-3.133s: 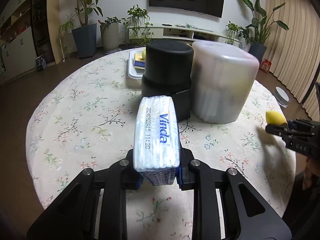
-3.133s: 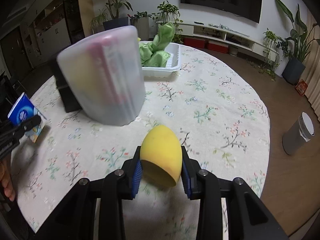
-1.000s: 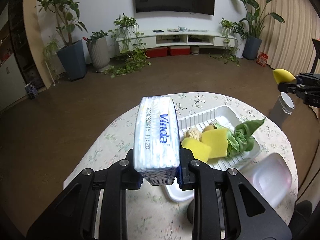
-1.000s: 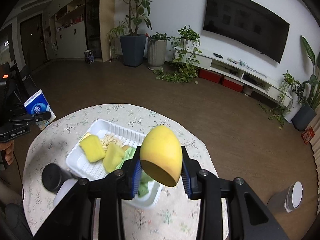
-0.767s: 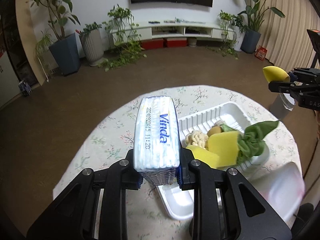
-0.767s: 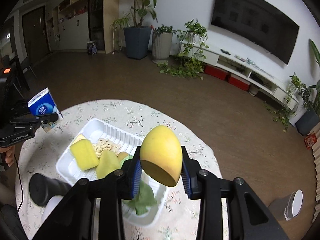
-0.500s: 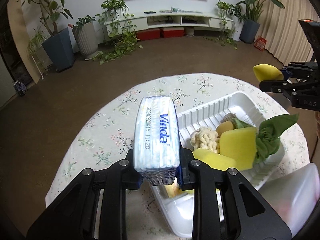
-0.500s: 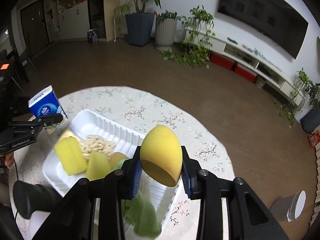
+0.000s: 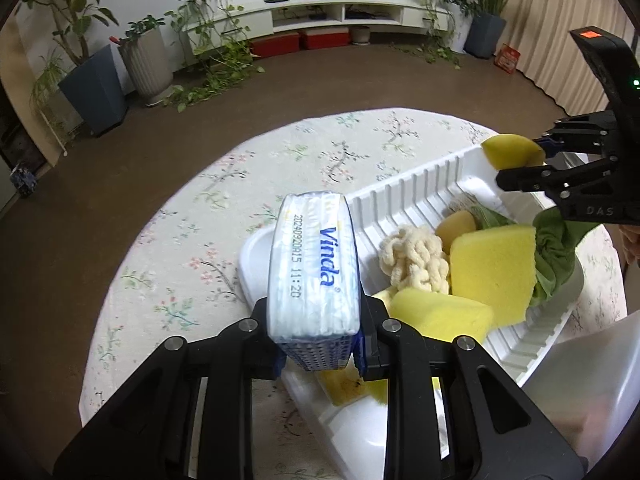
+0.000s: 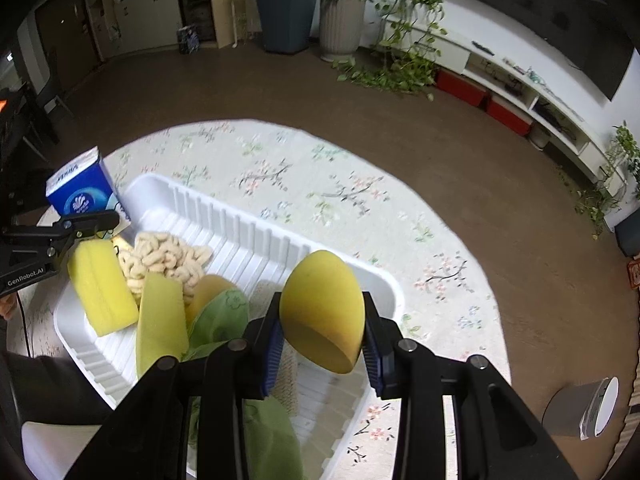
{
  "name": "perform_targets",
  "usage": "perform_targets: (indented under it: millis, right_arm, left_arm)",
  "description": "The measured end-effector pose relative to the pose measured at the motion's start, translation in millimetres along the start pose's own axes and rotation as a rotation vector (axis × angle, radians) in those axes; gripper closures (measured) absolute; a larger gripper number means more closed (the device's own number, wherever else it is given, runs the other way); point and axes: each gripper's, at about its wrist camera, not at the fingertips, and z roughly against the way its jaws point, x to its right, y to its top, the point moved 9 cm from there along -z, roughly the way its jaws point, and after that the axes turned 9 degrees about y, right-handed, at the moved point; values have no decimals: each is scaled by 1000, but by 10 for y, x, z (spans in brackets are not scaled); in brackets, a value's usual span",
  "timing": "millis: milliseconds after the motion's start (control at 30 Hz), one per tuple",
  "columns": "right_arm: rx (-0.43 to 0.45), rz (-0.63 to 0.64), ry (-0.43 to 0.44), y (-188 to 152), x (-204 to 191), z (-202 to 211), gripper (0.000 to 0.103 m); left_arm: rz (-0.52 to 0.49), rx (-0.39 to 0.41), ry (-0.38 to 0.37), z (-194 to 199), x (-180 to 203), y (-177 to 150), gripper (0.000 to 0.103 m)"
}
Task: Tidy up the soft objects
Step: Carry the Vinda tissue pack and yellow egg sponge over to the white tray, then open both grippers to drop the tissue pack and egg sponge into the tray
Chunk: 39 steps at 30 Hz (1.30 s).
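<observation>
Tissues first: the left gripper (image 9: 320, 354) is clamped on a Vinda tissue pack (image 9: 314, 276), holding it by its lower end so the pack stands up out of the fingers, printed edge toward the camera. It hangs above the near-left corner of the white tray (image 9: 416, 200), not yet touching it as far as I can judge. The right gripper (image 10: 323, 350) is closed on a yellow egg-shaped sponge (image 10: 322, 316), pinched across its middle with the cut flat face downward, poised over the right-hand end of the tray (image 10: 256, 240).

Both loads are held over opposite ends of the tray, probably so the two grippers stay out of each other's way and each item drops into a free patch. The middle is already crowded: two yellow sponge blocks (image 9: 494, 262), a cream knotted rope piece (image 9: 412, 260), a small tan ball (image 9: 456, 226) and a green cloth (image 9: 554, 254) that spills over the rim. The tray sits on a round bench (image 9: 208, 216) covered in floral cloth.

My reading is that the sorting is well along, with these two pieces about to go in. Squashy things spring back when released, so the sponge could roll off the ribbed floor, and the tall pack may tip
</observation>
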Motion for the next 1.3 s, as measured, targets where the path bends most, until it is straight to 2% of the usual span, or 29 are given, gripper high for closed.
perform_targets:
  millis: [267, 567, 667, 800, 1100, 1200, 1233, 1267, 1300]
  right_arm:
    - [-59, 2, 10, -108, -40, -231, 65]
    - [-92, -10, 0, -201, 28, -378, 65]
    - [-90, -8, -11, -219, 32, -407, 65]
    - [-89, 12, -23, -217, 5, -404, 65]
    - [-90, 25, -33, -231, -44, -400, 64]
    - [-93, 23, -27, -240, -62, -395, 63]
    - [-94, 22, -24, -241, -58, -400, 63]
    - [-94, 19, -20, -247, -54, -393, 62]
    - [-95, 16, -18, -246, -41, -387, 61]
  left_arm:
    - [-25, -31, -22, -54, 92, -38, 80]
    - [-53, -102, -42, -159, 138, -106, 78]
    - [-51, -85, -52, -151, 148, -98, 78]
    - [-114, -49, -62, -97, 237, -135, 78]
    - [-154, -57, -83, -43, 270, -169, 77]
    - [-152, -56, -77, -42, 269, -160, 68]
    - [-147, -56, -81, -42, 269, -164, 58]
    - [-143, -52, -88, -34, 273, -166, 52]
    - [-140, -52, -90, -34, 276, -168, 51]
